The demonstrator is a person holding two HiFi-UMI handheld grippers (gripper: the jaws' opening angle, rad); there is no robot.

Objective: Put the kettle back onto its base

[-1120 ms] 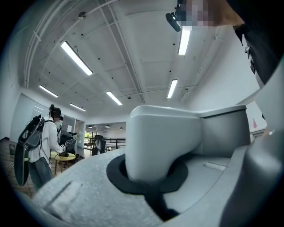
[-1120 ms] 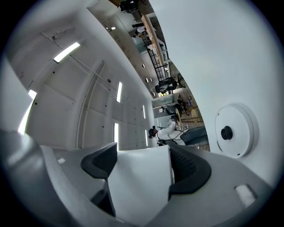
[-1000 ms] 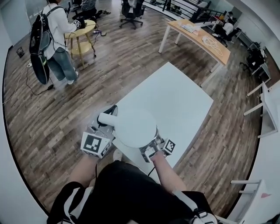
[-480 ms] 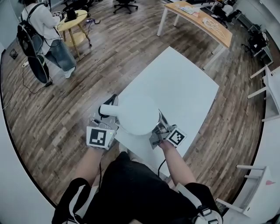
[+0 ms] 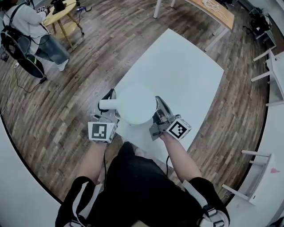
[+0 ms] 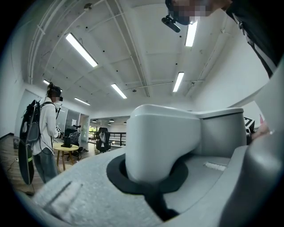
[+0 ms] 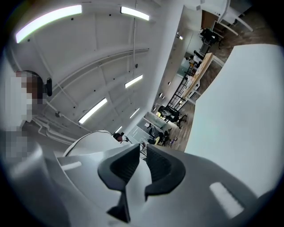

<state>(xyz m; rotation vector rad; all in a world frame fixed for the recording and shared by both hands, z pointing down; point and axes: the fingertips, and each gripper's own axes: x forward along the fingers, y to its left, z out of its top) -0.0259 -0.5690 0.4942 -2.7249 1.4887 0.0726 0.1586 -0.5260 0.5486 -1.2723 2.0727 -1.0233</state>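
Note:
A white kettle [image 5: 136, 104], seen from above, is over the near-left corner of the white table [image 5: 191, 71]. My left gripper [image 5: 105, 116] is shut on the kettle's handle [image 6: 164, 142], which fills the left gripper [image 6: 153, 175] view between the black pads. A dark piece [image 5: 108, 95] shows beyond the handle; I cannot tell whether it is the base. My right gripper [image 5: 158, 111] sits against the kettle's right side. In the right gripper view its black pads [image 7: 128, 166] are closing, a narrow gap between them and nothing in it. The kettle's white curve [image 7: 86, 142] lies to their left.
Wooden floor surrounds the table. A person with a backpack [image 5: 22, 31] stands by a round yellow table [image 5: 60, 13] at the far left. A wooden desk [image 5: 213, 9] is at the far right and white furniture [image 5: 266, 66] along the right wall.
The kettle has sunk toward the table with my left gripper still on its handle. My right gripper has rolled so its marker cube faces up, and its jaws have drawn nearly together.

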